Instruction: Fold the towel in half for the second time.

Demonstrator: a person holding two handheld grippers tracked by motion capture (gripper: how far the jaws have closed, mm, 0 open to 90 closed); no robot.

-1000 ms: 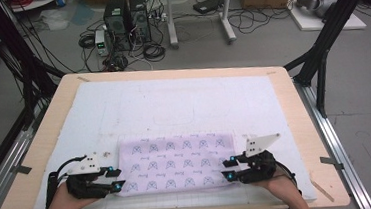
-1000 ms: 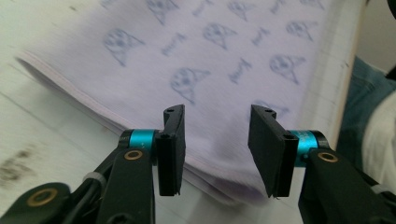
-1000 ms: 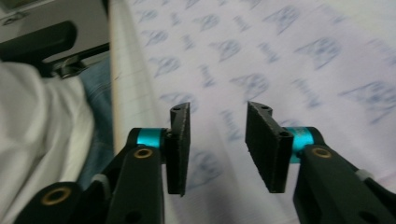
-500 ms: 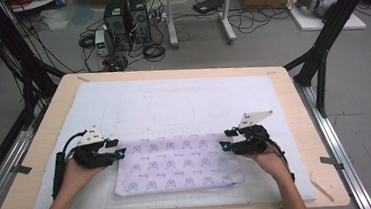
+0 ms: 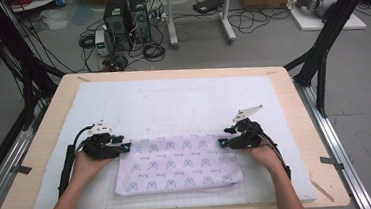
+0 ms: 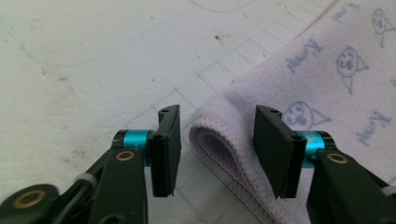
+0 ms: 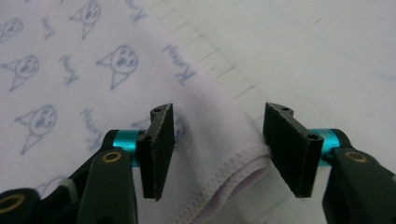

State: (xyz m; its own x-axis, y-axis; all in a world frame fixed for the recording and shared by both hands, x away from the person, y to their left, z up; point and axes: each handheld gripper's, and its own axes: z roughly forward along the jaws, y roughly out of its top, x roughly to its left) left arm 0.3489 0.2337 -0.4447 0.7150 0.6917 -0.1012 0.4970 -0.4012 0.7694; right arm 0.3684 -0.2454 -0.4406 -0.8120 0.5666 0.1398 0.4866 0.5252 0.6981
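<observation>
A folded lilac towel (image 5: 178,163) printed with small blue cat faces lies flat on the white gridded mat (image 5: 183,104) that covers the wooden table (image 5: 49,120), toward the mat's near edge and roughly centred across it. The left gripper (image 5: 125,148) sits at the towel's far left corner, its jaws spread wide; in the left gripper view (image 6: 217,149) the rolled, stitched fold of that corner lies between the two black jaws, with a gap between cloth and the left jaw, while the right jaw stands over or against the towel, and whether it touches cannot be told. The right gripper (image 5: 221,143) sits at the towel's far right corner, also wide open; in the right gripper view (image 7: 217,149) the hemmed corner edge (image 7: 224,191) runs between the jaws, one jaw over the printed cloth and the other at the towel's edge, over the bare mat. Neither gripper has closed on the fabric. The person's hands (image 5: 90,164) hold both tools low, just beside the towel's short ends, with forearms reaching in from the table's near side. Beyond the table's far edge, computer towers (image 5: 126,16) and tangled cables stand on the floor.
</observation>
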